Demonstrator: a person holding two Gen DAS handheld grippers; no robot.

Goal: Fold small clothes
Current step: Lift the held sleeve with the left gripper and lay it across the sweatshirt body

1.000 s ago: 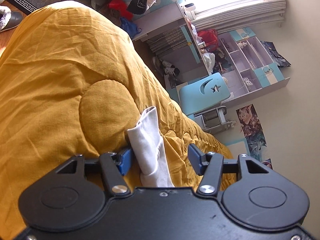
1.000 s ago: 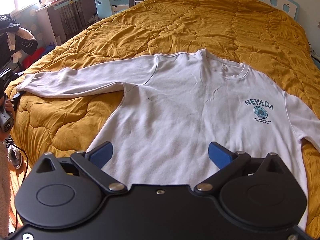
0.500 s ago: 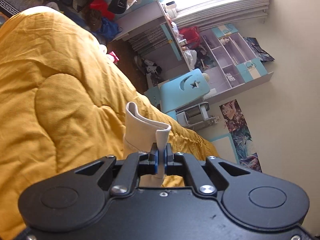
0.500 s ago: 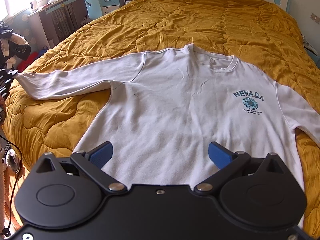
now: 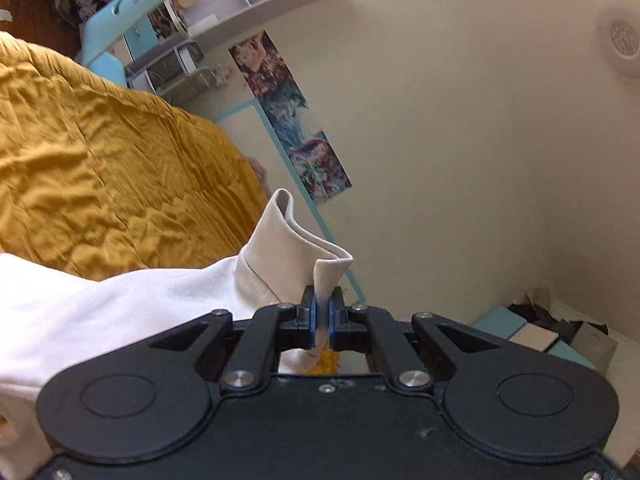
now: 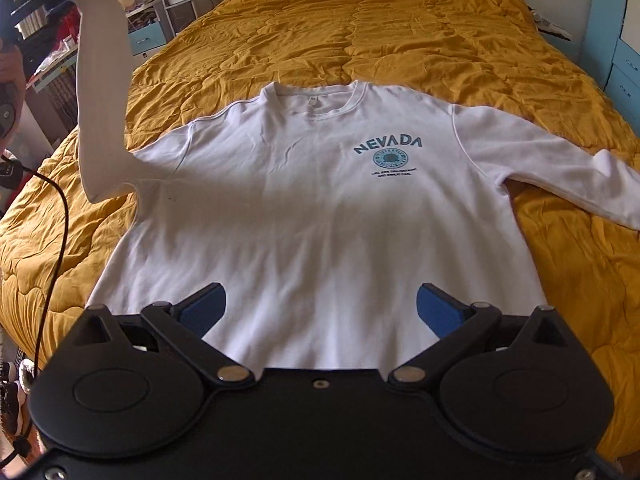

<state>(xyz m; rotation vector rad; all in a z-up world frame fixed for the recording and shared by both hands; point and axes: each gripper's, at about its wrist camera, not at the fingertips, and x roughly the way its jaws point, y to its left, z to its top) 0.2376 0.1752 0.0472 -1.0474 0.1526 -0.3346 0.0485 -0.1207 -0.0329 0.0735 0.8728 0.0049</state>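
A mustard bed carries the white sweatshirt flat at its near end. Its sleeve cuff is raised above the bed, pinched in the left hand-held gripper. The right hand-held gripper hovers wide, empty, over the sweatshirt's hem.

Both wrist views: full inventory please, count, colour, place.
sweatshirt: 1, white, NEVADA print, flat on the bed, one sleeve lifted
sleeve cuff: 1, white, pinched in the left gripper
quilt: 1, mustard, covering the bed
chair: 1, light blue, beside the bed
poster: 1, blue-toned, on the wall
ceiling lamp: 1, white
left gripper: black, blue pads, shut on the cuff
right gripper: black, blue pads, open over the hem
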